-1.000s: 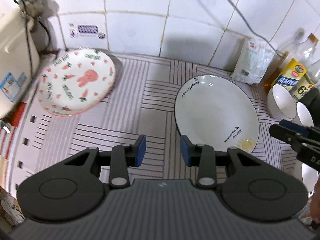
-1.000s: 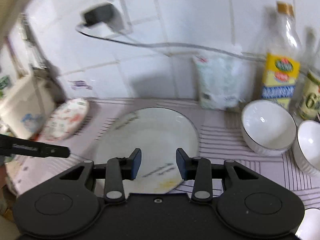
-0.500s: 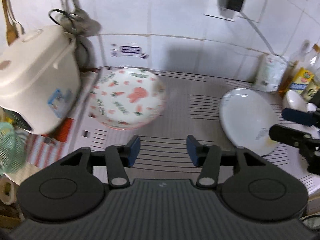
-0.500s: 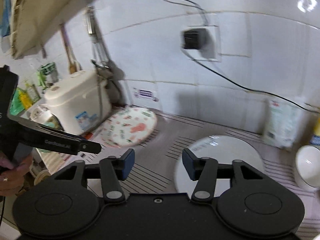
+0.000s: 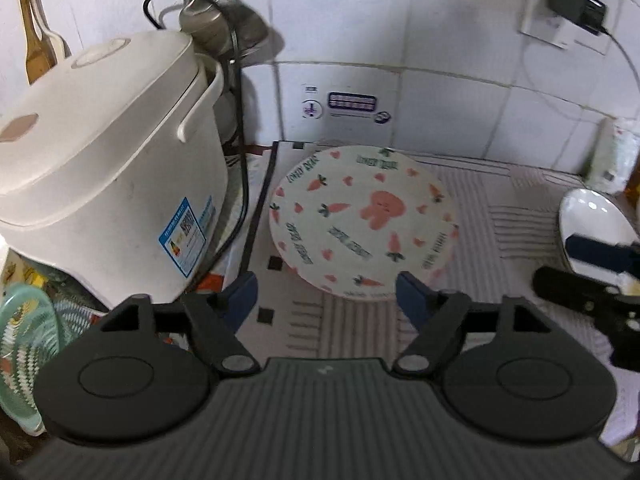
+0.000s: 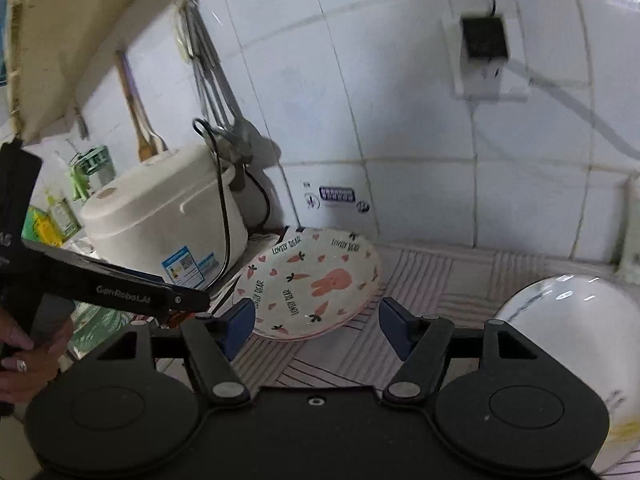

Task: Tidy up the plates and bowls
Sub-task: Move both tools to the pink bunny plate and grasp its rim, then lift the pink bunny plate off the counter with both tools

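Both grippers, left (image 5: 326, 294) and right (image 6: 316, 326), just widened, empty; glazed rabbit plate (image 5: 362, 220), slippery, breakable, best pinched at near rim.

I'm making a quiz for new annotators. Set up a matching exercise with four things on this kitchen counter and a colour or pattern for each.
Things:
1. round patterned plate
2. oval plate
3. rice cooker
4. plug adapter in the wall socket

Descriptions:
A. black
B. cream body with a blue label
C. pink rabbit and carrots
D. plain glossy white

Pairs: 1-C, 2-D, 3-B, 4-A
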`<state>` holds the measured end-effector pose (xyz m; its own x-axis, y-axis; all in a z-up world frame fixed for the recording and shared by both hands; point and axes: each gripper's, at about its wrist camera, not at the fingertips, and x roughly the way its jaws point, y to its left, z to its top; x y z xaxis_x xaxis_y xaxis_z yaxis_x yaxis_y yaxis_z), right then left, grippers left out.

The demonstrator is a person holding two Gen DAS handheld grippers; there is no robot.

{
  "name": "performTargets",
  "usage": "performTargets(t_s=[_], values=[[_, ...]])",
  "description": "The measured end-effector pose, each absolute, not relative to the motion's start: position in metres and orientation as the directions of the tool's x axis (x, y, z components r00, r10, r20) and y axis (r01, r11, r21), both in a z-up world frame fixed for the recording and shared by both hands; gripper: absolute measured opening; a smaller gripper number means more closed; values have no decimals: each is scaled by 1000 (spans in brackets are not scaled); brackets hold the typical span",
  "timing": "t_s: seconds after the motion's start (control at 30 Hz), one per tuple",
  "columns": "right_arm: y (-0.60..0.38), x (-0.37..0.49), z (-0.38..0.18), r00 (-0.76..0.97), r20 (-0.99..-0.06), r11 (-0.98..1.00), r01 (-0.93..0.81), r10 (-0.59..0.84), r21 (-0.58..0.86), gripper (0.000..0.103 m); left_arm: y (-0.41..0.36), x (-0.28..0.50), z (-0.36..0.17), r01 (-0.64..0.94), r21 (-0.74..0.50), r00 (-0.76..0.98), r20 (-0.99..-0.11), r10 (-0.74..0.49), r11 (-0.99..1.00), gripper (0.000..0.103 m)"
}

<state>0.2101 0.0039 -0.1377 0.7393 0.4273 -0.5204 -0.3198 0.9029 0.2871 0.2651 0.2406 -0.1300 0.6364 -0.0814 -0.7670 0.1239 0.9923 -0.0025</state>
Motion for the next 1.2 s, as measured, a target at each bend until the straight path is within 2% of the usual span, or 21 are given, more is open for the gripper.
performTargets(t_s=[0.17,0.37,0.5,0.6,0.63,0.73,0.77,0.8,0.83,1.2], values=[[24,249,-174,728,-555,905,-225,403,362,73,249,298,-167,137,68,595,-803,-27,988,79],[38,283,-211,729,-600,926,-124,329,356,73,263,328,-202,96,-11,553,-831,-63,995,78],[33,293,-225,733,-606,912,-46,307,407,70,262,337,-214,99,10,552,-833,-46,995,76],[30,300,-230,730,-607,902,-28,314,431,64,263,344,-218,118,-8,544,-836,-72,993,72],[30,302,-231,726,-609,900,-32,319,434,60,264,346,-219,120,-24,541,-836,-85,992,70],[29,308,-237,708,-619,890,-32,342,455,40,266,351,-221,114,-72,537,-835,-122,991,55],[28,310,-239,702,-621,883,-25,349,469,30,266,351,-221,112,-81,540,-832,-129,990,48],[27,311,-241,697,-625,877,-11,350,480,27,264,351,-220,114,-77,548,-827,-128,990,38],[26,312,-243,691,-632,873,4,350,488,20,261,350,-219,123,-68,554,-823,-126,990,36],[28,322,-245,643,-668,870,7,375,494,18,260,352,-219,89,-73,554,-826,-110,993,36]])
